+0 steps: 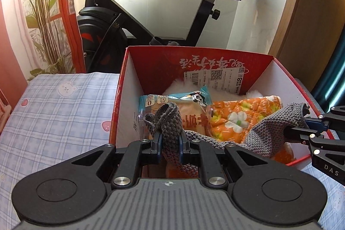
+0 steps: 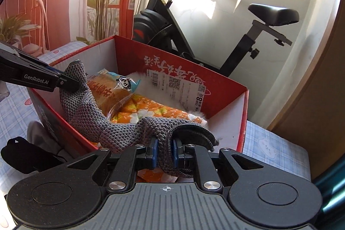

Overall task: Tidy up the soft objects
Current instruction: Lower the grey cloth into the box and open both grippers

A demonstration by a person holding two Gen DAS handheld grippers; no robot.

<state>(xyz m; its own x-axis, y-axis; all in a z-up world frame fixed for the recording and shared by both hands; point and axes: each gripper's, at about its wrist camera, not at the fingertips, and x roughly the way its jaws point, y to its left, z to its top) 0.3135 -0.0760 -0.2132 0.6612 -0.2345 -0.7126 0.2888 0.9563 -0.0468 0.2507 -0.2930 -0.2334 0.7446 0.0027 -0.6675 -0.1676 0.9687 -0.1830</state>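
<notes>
A grey knitted cloth (image 1: 269,135) (image 2: 120,128) hangs stretched over the open red box (image 1: 194,50) (image 2: 224,98), held at both ends. My left gripper (image 1: 169,143) (image 2: 71,84) is shut on one end, above the box's left side. My right gripper (image 2: 165,153) (image 1: 301,126) is shut on the other end, at the box's right near corner. Inside the box lie a wrapped bread packet (image 1: 189,109) (image 2: 112,87), an orange flowered cloth (image 1: 237,118) (image 2: 151,110) and something white and fluffy (image 2: 138,87), which they partly hide.
The box stands on a blue checked bedspread (image 1: 54,111) with bear prints. A black exercise bike (image 1: 151,14) stands right behind the box, and a tall plant (image 1: 43,14) at the back left. A black object (image 2: 25,156) lies beside the box's near left corner.
</notes>
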